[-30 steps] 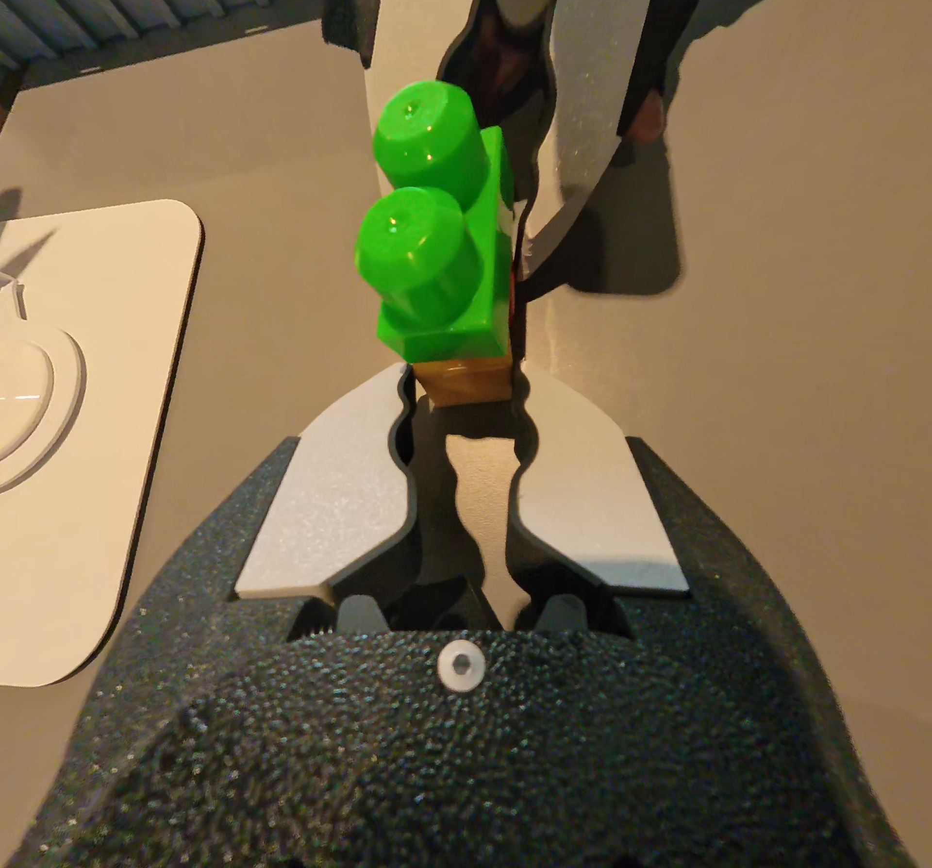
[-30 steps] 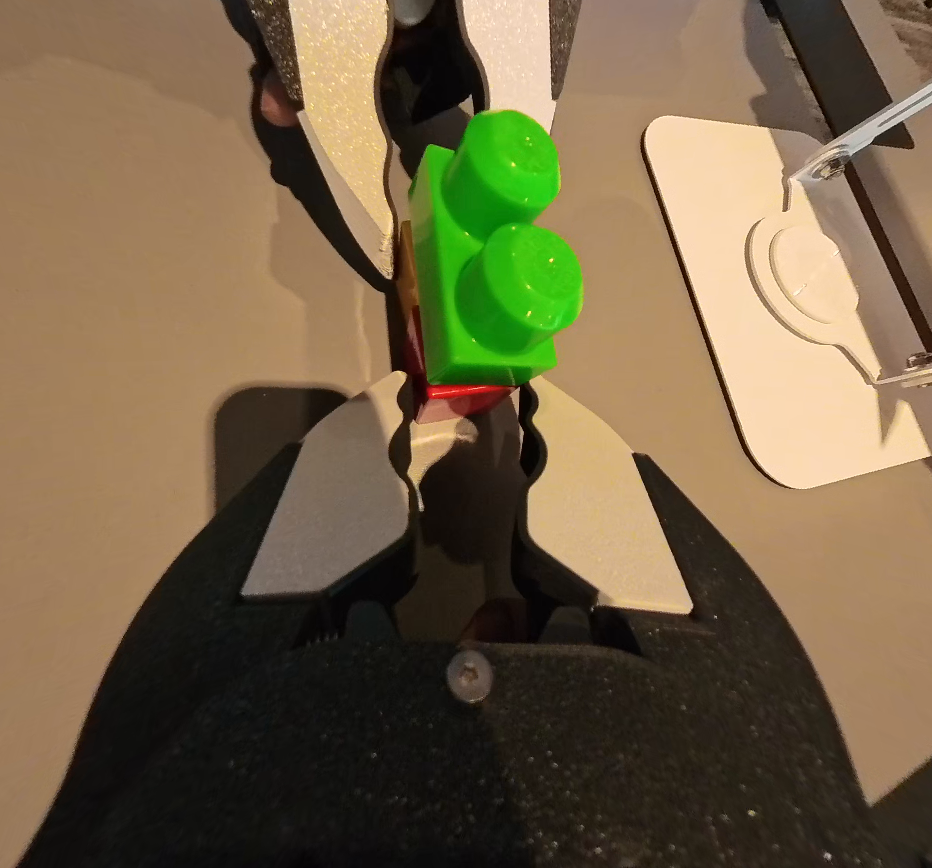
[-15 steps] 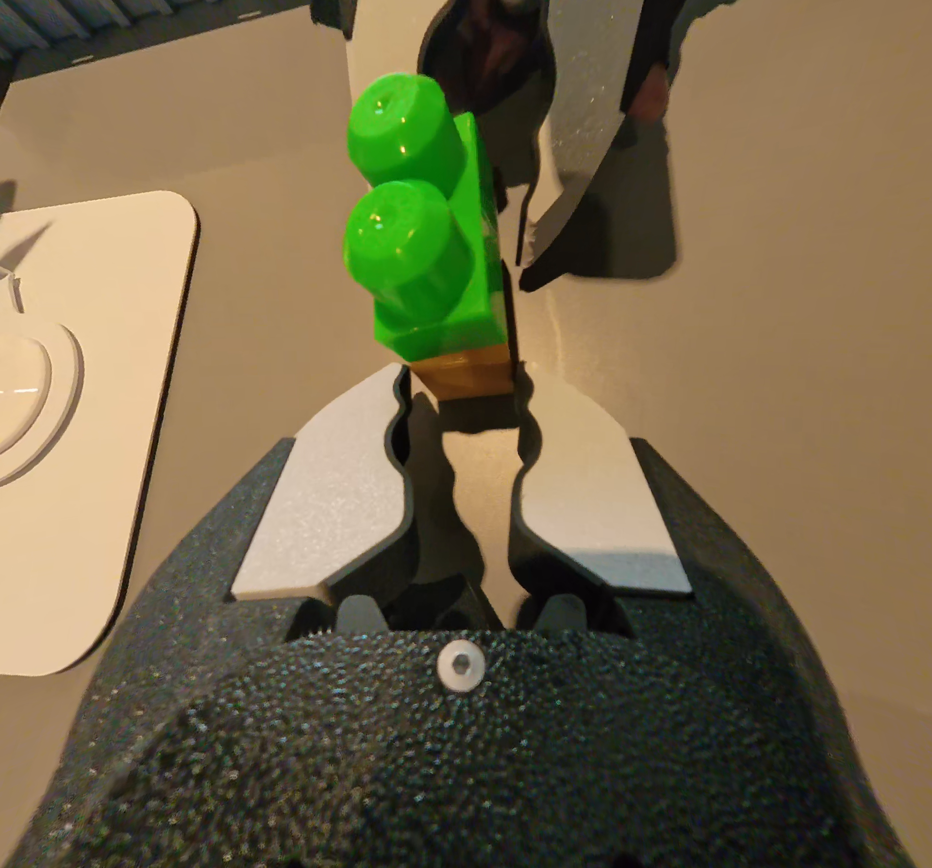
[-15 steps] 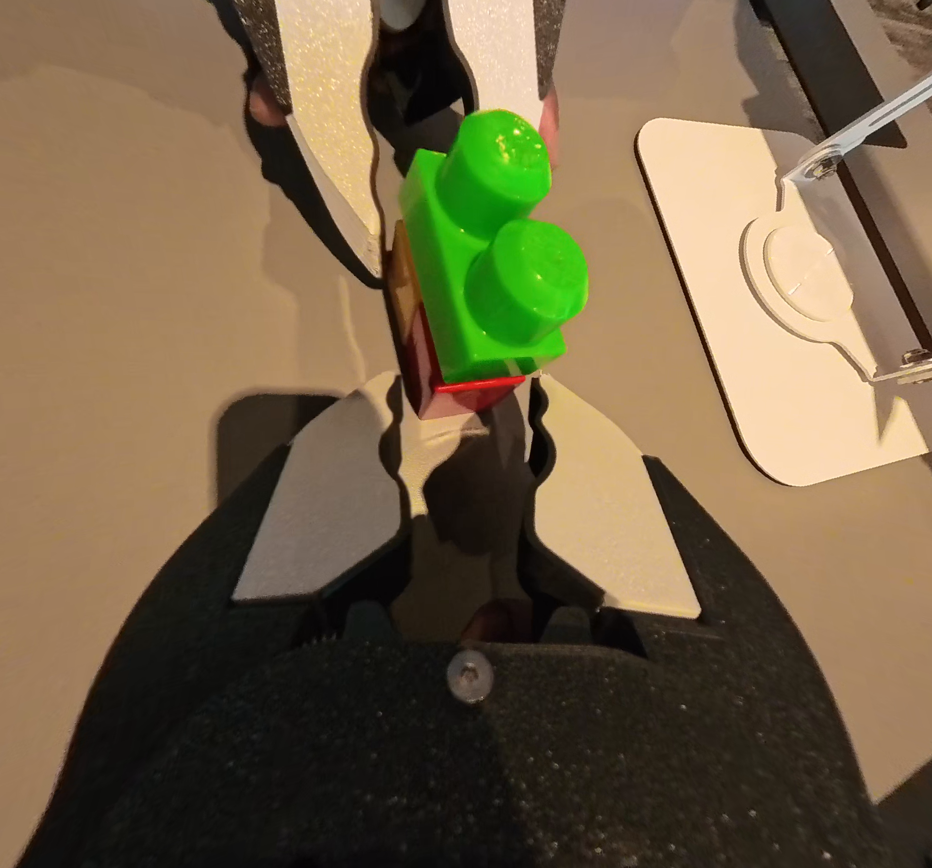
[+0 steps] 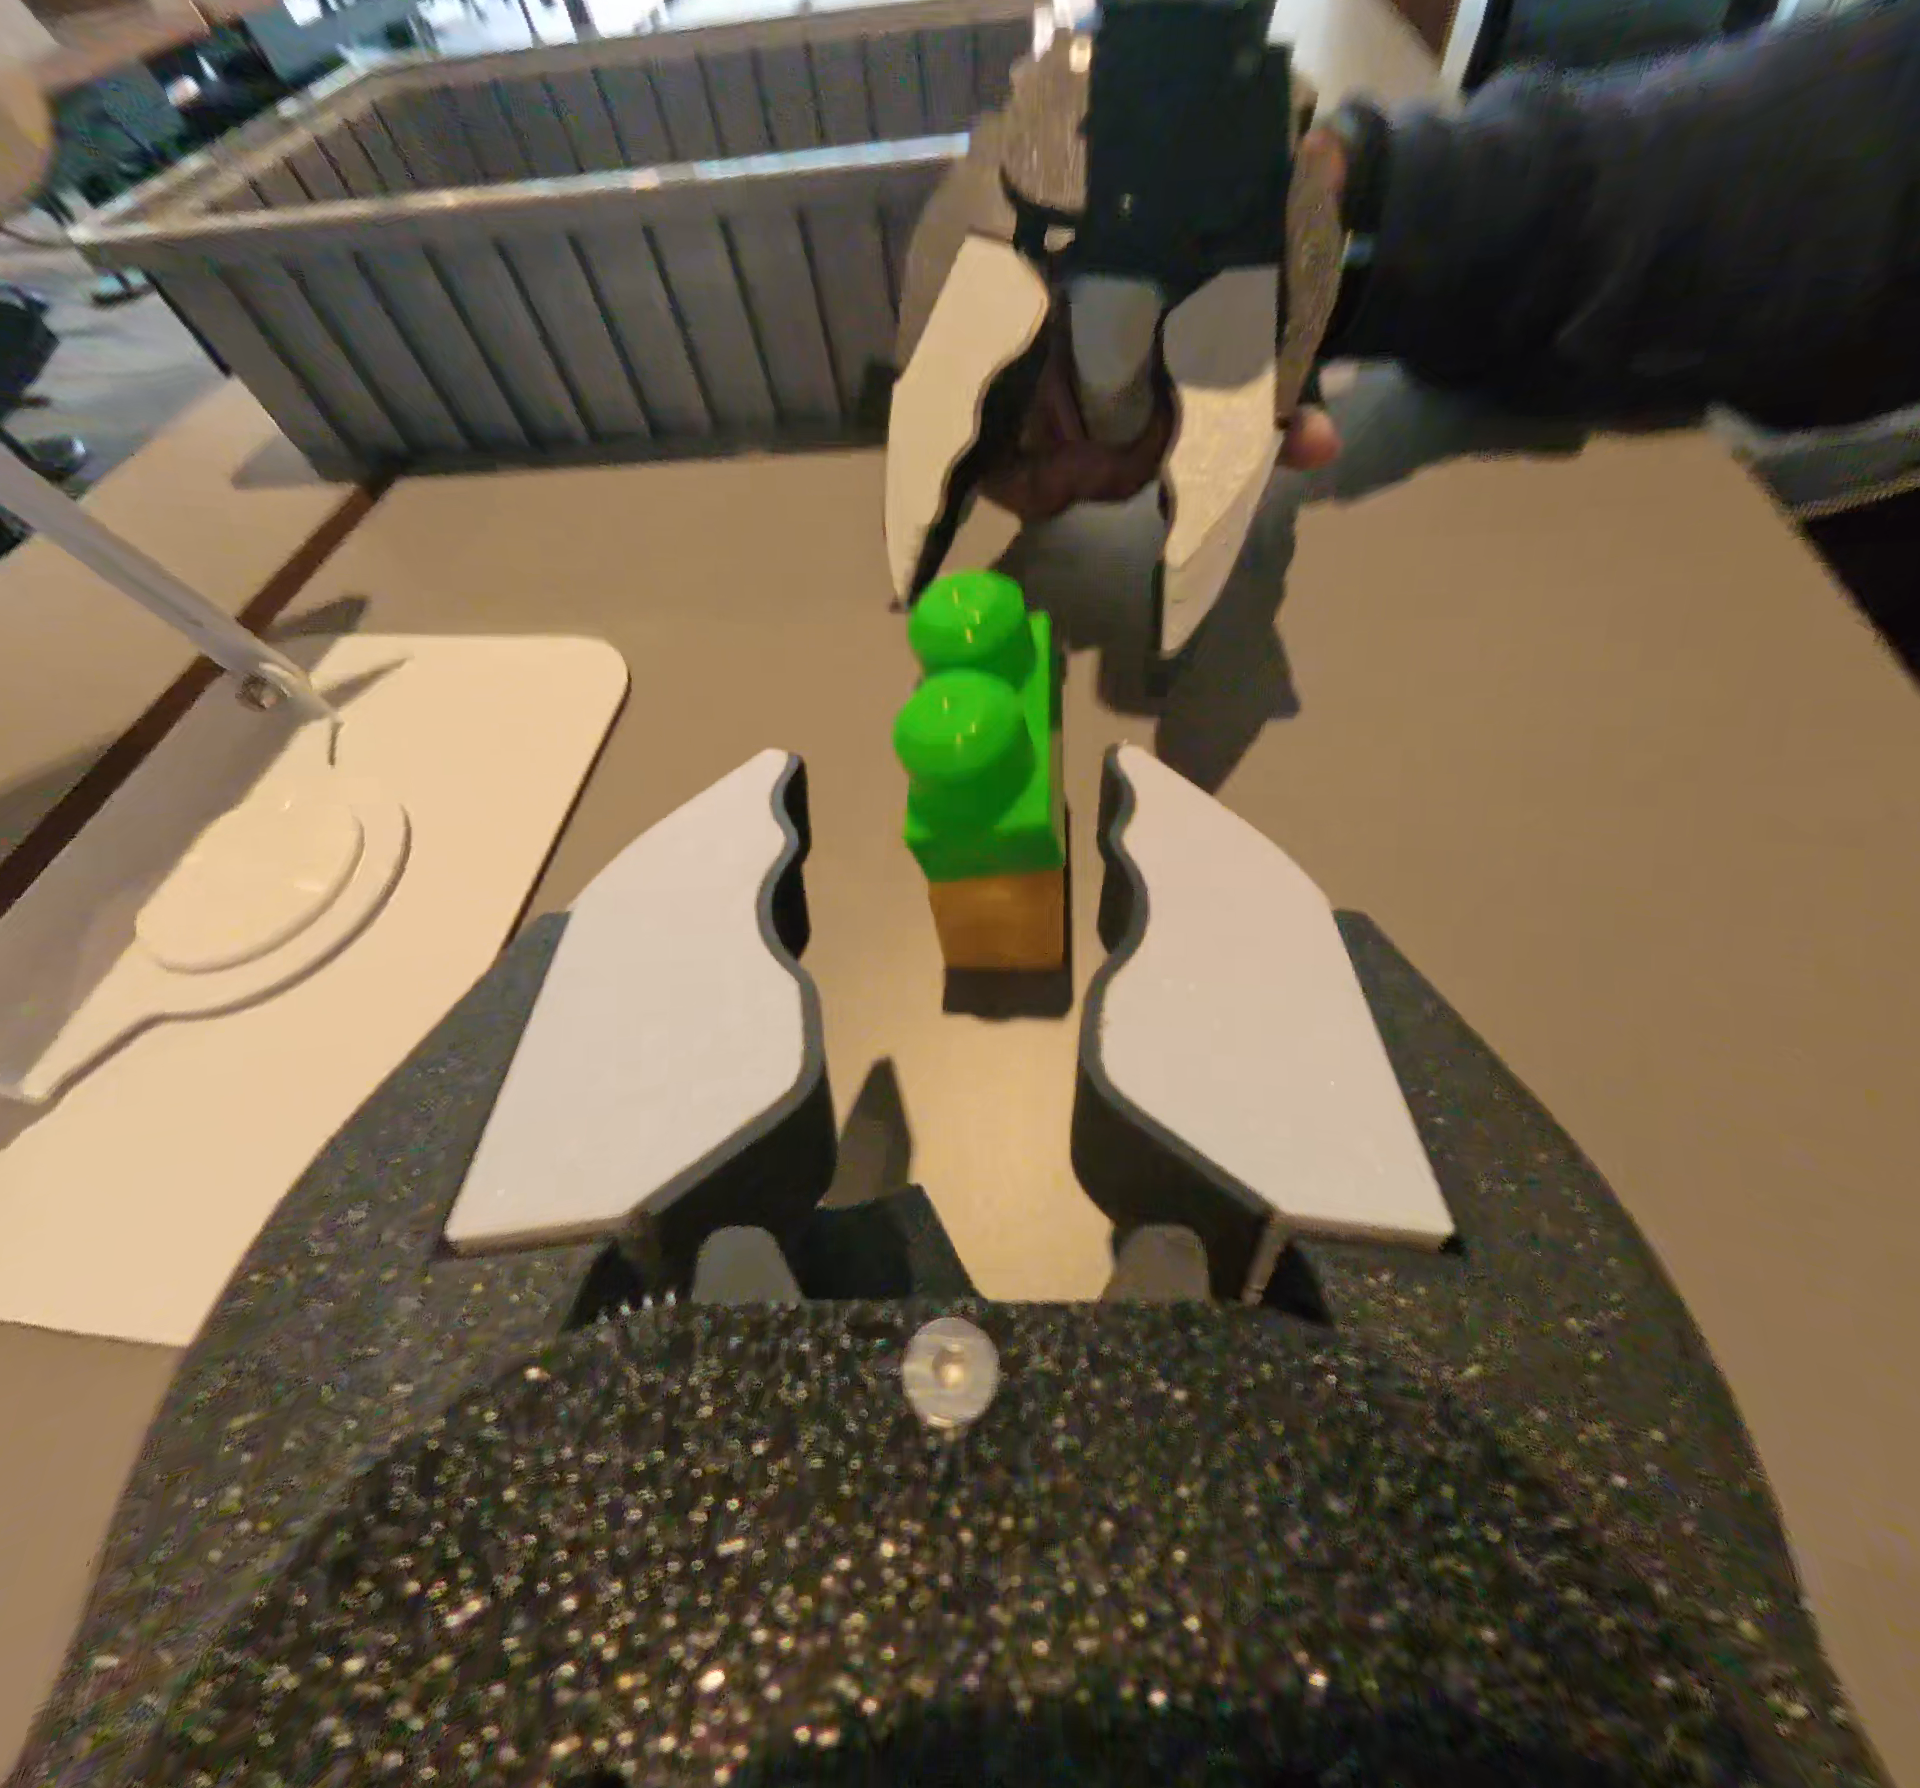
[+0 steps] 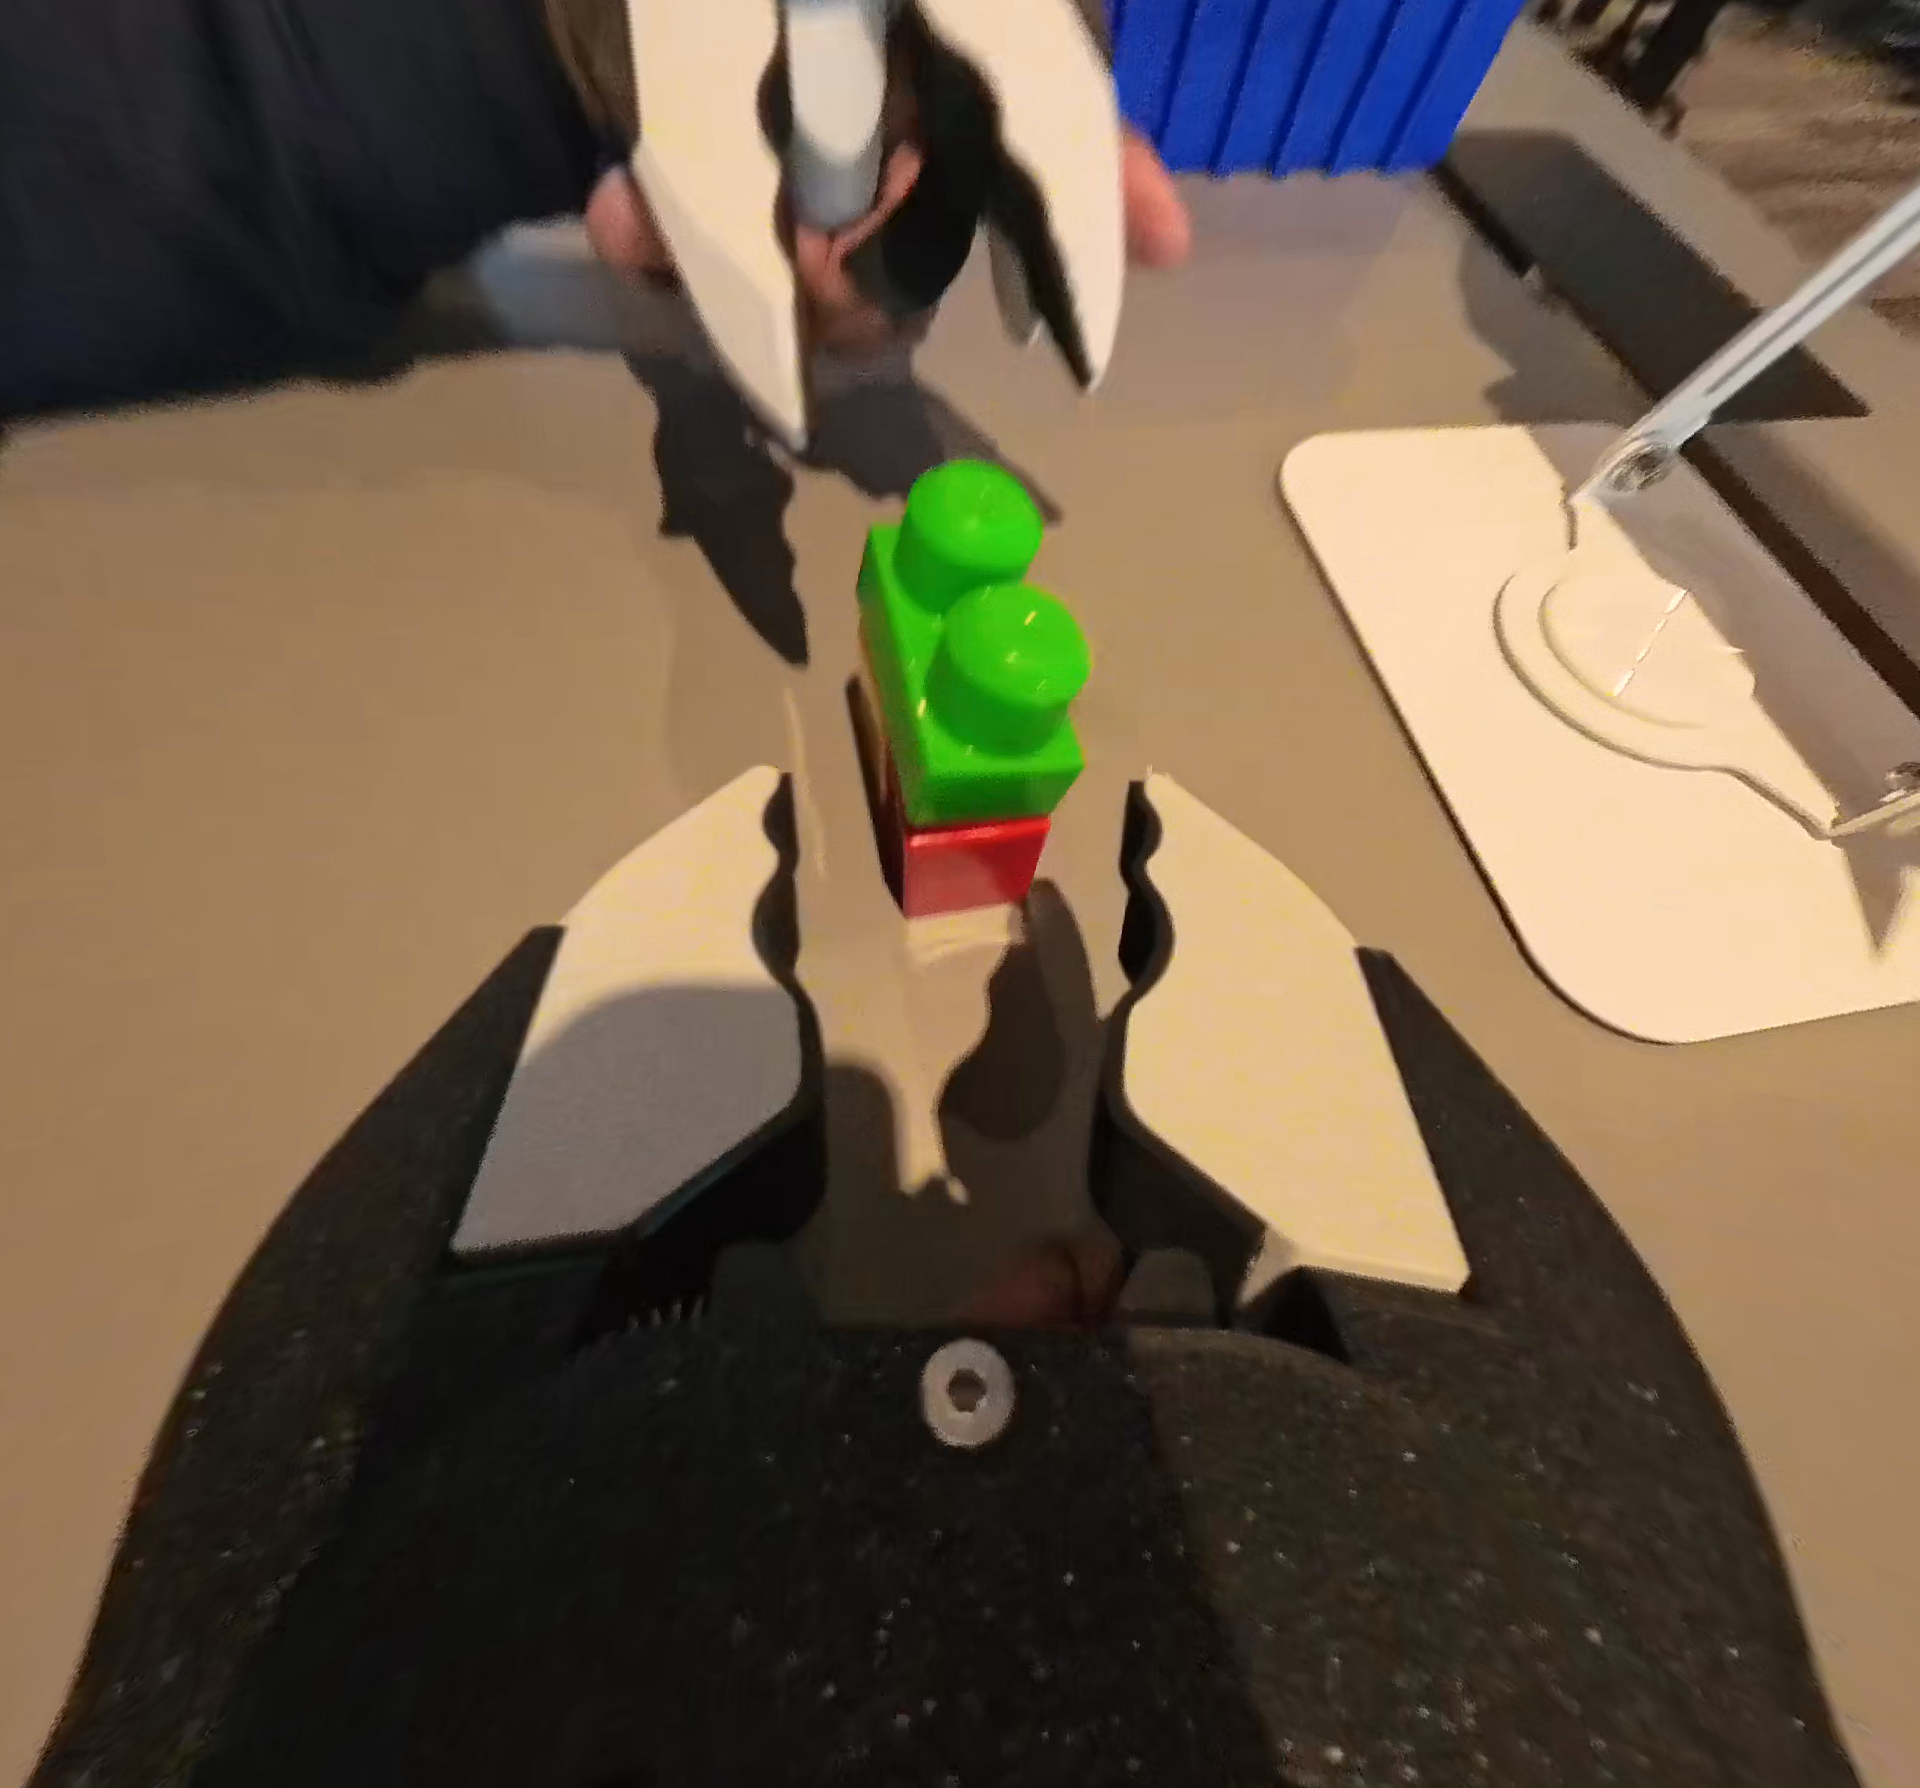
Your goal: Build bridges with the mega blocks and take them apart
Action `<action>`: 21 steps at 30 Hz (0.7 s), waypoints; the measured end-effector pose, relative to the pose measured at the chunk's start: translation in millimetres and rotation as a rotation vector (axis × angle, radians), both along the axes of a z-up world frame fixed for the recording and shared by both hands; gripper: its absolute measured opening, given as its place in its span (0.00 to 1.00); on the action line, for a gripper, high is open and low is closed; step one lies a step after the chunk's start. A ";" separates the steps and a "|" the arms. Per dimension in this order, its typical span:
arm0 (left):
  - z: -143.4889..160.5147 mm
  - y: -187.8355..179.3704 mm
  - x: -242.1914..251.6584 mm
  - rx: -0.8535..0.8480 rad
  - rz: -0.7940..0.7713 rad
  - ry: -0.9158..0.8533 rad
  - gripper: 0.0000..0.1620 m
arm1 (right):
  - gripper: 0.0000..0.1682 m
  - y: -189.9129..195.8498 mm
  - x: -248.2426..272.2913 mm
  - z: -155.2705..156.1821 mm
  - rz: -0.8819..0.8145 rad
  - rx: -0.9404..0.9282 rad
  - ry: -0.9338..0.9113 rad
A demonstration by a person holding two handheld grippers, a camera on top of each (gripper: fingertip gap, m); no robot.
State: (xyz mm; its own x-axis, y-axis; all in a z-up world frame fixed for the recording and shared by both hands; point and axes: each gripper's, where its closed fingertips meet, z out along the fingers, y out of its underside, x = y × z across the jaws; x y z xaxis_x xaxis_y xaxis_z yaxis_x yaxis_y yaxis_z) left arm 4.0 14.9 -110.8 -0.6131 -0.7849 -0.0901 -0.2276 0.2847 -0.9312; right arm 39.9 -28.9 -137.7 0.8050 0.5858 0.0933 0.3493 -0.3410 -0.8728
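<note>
Green plastic is what we see first: a green block (image 5: 987, 762) with two round studs sits on top of two smaller blocks, a tan-yellow block (image 5: 1000, 919) at the end toward our left gripper (image 5: 951, 793) and a red block (image 6: 971, 863) at the end toward our right gripper (image 6: 961, 819). Together they make a small bridge that stands on the grey-brown table (image 5: 1455, 803), and nothing holds it. Both grippers are spread wide, with empty space between the fingers and the blocks on each side; the far gripper in each view also hangs above the table with its fingers apart. The relation that matters for the next move is this one: the bridge lies straight ahead of each tool, on the line between the two fingertips, and its long axis runs along that same line, from one gripper to the other. So each gripper faces a short end of the bridge, and the two studs stand one behind the other as seen from either tool. The left gripper seems to us nearer the tan-yellow end, the right gripper nearer the red end, and we cannot say which is closer overall. We judge that to take the bridge apart, one tool must close across the narrow width of a lower block while the other grips the green one. A white base plate (image 5: 312, 907) with a clear stand lies to the outer side of the left gripper, well apart from the blocks.
</note>
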 end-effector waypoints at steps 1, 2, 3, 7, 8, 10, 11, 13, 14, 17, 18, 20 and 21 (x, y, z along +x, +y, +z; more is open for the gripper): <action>4.8 -1.5 2.4 -0.036 0.005 -0.010 0.32 | 0.33 2.2 1.1 8.9 -0.012 0.020 0.057; 6.8 -3.9 4.6 -0.067 0.004 -0.007 0.32 | 0.30 4.3 1.3 16.1 -0.019 0.034 0.112; 6.6 -7.1 6.3 -0.093 -0.004 0.002 0.31 | 0.27 6.2 0.2 21.2 -0.021 0.043 0.159; -3.9 -12.7 13.3 -0.131 -0.003 0.052 0.28 | 0.21 15.5 -4.6 21.9 -0.042 0.031 0.208; -7.0 -12.8 14.5 -0.130 0.001 0.062 0.28 | 0.21 17.3 -6.1 19.7 -0.045 0.023 0.202; -11.2 -13.7 15.3 -0.131 0.000 0.074 0.25 | 0.18 19.1 -9.4 15.1 -0.042 0.009 0.189; -13.6 -14.2 15.1 -0.124 -0.003 0.082 0.23 | 0.17 19.1 -10.7 12.8 -0.040 0.001 0.182; -19.2 -15.8 13.8 -0.103 -0.013 0.097 0.19 | 0.17 19.0 -11.5 11.0 -0.043 0.001 0.171; -19.7 -16.8 13.3 -0.103 -0.015 0.094 0.18 | 0.17 18.5 -11.5 11.0 -0.043 0.004 0.166; -19.7 -18.4 12.0 -0.089 -0.016 0.074 0.18 | 0.17 16.3 -12.3 10.4 -0.038 0.008 0.147; -19.7 -19.0 11.2 -0.087 -0.019 0.068 0.18 | 0.16 15.6 -13.0 10.3 -0.035 0.008 0.139; -19.8 -19.7 10.2 -0.083 -0.024 0.060 0.18 | 0.16 14.3 -14.2 10.2 -0.031 0.003 0.126; -19.8 -19.9 10.0 -0.082 -0.026 0.057 0.18 | 0.16 13.9 -14.4 9.9 -0.030 -0.001 0.122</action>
State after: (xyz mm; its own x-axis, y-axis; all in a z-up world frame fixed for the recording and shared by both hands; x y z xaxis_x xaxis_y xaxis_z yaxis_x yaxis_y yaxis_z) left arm 13.9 -5.0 -130.6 -0.6355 -0.7721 0.0093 -0.2740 0.2142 -0.9376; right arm 25.5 -15.0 -127.7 0.8275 0.5614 -0.0072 0.2302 -0.3509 -0.9077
